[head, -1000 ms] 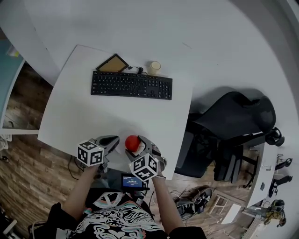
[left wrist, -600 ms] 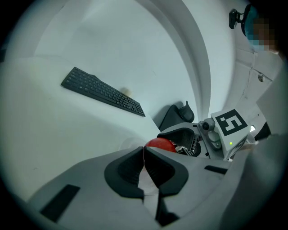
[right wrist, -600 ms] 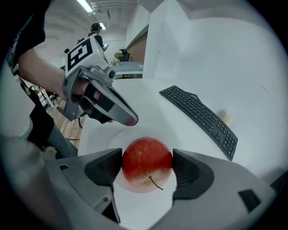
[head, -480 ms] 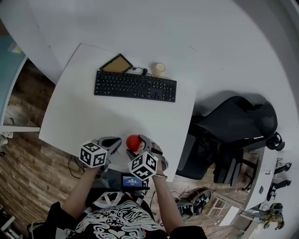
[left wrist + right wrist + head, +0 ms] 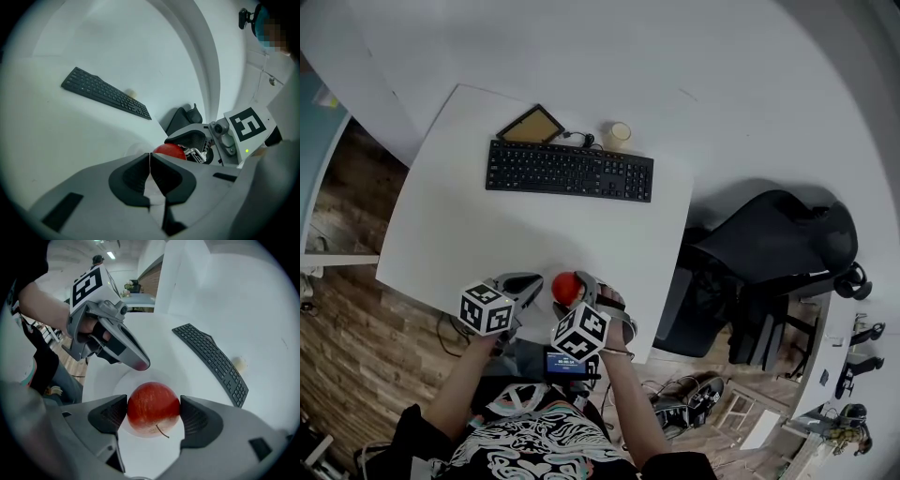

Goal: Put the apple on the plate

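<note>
Now, apple (image 5: 153,408): red, stem toward the camera, directly over the white plate (image 5: 159,376) at the table's near edge; whether it rests on the plate or hangs just above it, I cannot tell.
Right gripper (image 5: 153,414): both pads press on the apple's sides at its widest part, a grip that probably keeps the round fruit from rolling out while it is set down.
Right gripper's tilt: steeply downward, likely so the apple meets the plate from above, not sliding in from the side.
Left gripper (image 5: 150,172): jaws together with nothing between them; it has no part in the carry.
Left gripper's place: just beside the plate's far rim in the right gripper view, apparently parked out of the apple's way.
Plate's position: near the person, well apart from the keyboard (image 5: 569,171).
Table (image 5: 534,234): white and bare around the plate.
Step in hand: the placing itself seems nearly done; letting go is what remains.
</note>
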